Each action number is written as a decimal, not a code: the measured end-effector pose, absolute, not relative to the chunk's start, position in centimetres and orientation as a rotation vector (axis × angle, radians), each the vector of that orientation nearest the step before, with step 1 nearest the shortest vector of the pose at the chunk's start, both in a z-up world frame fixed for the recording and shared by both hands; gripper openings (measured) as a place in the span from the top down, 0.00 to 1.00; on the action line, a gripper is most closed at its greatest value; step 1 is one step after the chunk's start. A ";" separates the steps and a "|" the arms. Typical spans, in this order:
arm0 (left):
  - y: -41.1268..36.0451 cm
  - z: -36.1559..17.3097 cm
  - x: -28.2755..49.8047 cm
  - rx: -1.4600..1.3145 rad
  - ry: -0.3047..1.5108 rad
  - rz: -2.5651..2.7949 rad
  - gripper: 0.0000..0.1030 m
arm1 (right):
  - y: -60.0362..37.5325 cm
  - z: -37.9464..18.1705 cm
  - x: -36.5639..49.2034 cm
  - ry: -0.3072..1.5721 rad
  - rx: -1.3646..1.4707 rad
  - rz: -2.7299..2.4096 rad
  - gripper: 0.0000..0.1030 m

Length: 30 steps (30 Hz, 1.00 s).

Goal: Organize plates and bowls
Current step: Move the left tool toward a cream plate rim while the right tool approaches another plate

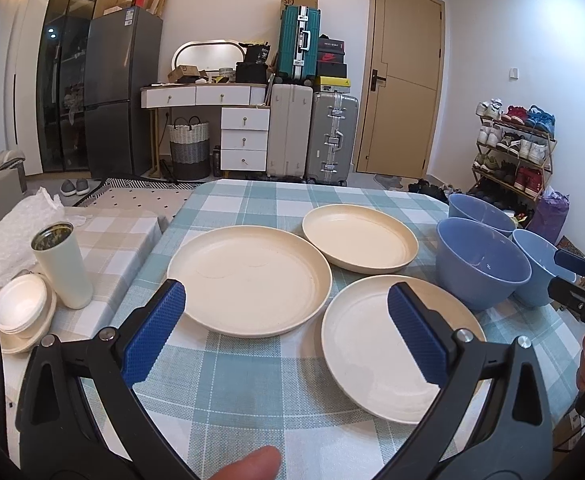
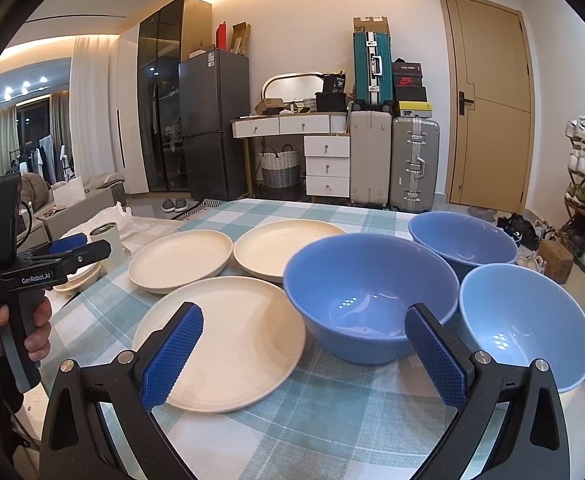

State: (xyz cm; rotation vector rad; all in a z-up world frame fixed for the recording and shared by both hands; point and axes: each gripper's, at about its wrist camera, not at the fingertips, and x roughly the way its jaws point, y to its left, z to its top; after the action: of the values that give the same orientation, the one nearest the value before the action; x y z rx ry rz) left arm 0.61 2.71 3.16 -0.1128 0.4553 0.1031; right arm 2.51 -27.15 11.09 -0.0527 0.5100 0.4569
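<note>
Both spread wide, empty: left gripper above three cream plates, right gripper facing three blue bowls at two o'clock near the table edge.

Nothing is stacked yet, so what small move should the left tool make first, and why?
Probably ease the open left tool down onto the nearest plate's rim: it holds nothing, and all three plates lie apart.

Both grippers, left gripper and right gripper, have black frames, silver screws and blue knurled pads; white "GenRobot.AI" lettering marks the left.
</note>
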 end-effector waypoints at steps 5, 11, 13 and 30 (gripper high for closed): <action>3.0 4.6 0.3 -0.099 0.473 0.135 0.02 | -25.9 12.5 3.1 0.528 -0.027 0.492 0.00; 4.1 5.9 -0.1 -0.114 0.497 0.161 0.02 | -24.6 14.2 3.8 0.534 -0.004 0.521 0.00; 4.6 6.1 -0.1 -0.122 0.509 0.172 0.02 | -24.1 14.6 4.0 0.540 -0.003 0.528 0.00; 8.8 4.6 3.6 -0.193 0.628 0.236 0.02 | -19.0 14.5 8.7 0.668 0.056 0.608 0.00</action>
State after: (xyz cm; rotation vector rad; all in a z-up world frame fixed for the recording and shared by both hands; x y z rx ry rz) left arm 3.60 8.76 4.62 -0.1933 0.6280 0.2359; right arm 8.74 -19.03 14.49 0.0561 0.6680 0.6080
